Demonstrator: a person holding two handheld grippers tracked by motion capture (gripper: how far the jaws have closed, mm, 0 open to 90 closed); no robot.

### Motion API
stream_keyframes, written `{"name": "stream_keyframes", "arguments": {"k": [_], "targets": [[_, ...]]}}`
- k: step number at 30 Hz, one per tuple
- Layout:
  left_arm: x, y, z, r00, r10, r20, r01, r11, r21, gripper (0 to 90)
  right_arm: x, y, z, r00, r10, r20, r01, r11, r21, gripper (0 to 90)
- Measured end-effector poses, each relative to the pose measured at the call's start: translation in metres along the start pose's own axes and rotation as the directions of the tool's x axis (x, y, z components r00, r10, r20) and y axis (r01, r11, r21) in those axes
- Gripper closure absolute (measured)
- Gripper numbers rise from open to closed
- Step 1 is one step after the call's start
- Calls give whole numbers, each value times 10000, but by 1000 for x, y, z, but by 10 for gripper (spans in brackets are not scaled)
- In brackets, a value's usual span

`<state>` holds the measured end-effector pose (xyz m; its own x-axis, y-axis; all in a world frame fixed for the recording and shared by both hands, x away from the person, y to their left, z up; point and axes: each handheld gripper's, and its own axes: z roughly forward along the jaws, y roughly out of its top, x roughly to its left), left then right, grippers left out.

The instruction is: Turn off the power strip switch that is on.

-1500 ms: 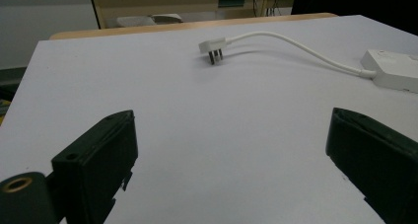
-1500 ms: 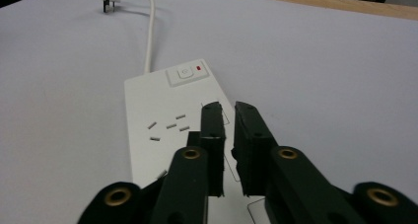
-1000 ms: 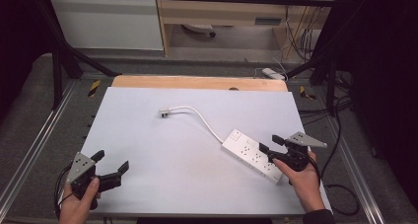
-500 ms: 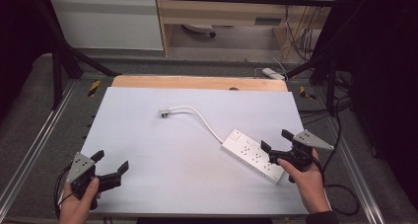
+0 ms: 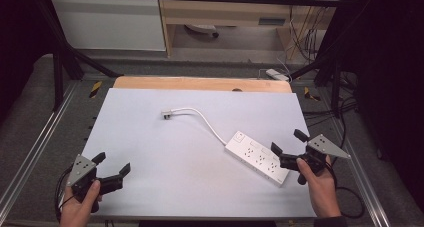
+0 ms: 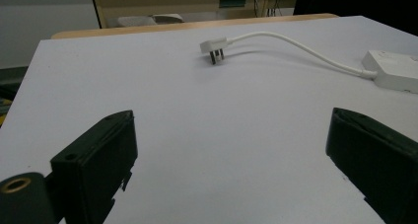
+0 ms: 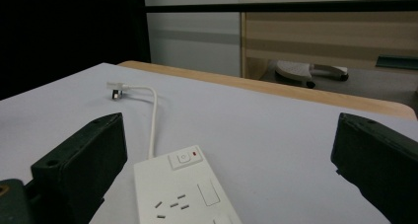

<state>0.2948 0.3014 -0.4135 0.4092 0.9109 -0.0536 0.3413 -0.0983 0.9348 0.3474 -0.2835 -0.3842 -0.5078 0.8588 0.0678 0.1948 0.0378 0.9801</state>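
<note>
White table (image 5: 165, 157) bears a power strip (image 5: 256, 157), its near end cropped in the right gripper view.

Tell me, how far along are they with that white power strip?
Nothing looks done yet. The power strip lies flat on the table, its cord curving away to the plug, which lies loose. In hand: the right gripper, jaws open, sits at the strip's near end without gripping it. The left gripper waits open, well away. Any grasping or plugging is still to come.

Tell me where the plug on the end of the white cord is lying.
The white plastic plug lies flat on the grey table top, left of centre in the high view toward the far edge, its thin white cord curving right to the white rectangular power strip.
</note>
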Motion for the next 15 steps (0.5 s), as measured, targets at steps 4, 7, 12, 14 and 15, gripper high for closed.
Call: {"name": "stream_keyframes", "arguments": {"k": [4,7,12,14,15], "targets": [[0,0,0,10000,3,-2,-3,10000,-2,52,-2,1,-7,9994,-183,310,193,9993,-327,12],[0,0,0,10000,2,7,-2,10000,-1,52,-4,2,-12,9986,-289,438,309,9985,-450,12],[0,0,0,10000,17,17,-17,10000,-5,52,-5,-1,-20,9978,-391,528,420,9977,-532,17],[0,0,0,10000,3,7,-3,10000,-4,52,-5,-2,-22,9978,-398,533,430,9973,-594,21],[0,0,0,10000,5,4,-5,10000,-2,52,-5,-3,-24,9981,-332,517,365,9973,-641,23]]}}
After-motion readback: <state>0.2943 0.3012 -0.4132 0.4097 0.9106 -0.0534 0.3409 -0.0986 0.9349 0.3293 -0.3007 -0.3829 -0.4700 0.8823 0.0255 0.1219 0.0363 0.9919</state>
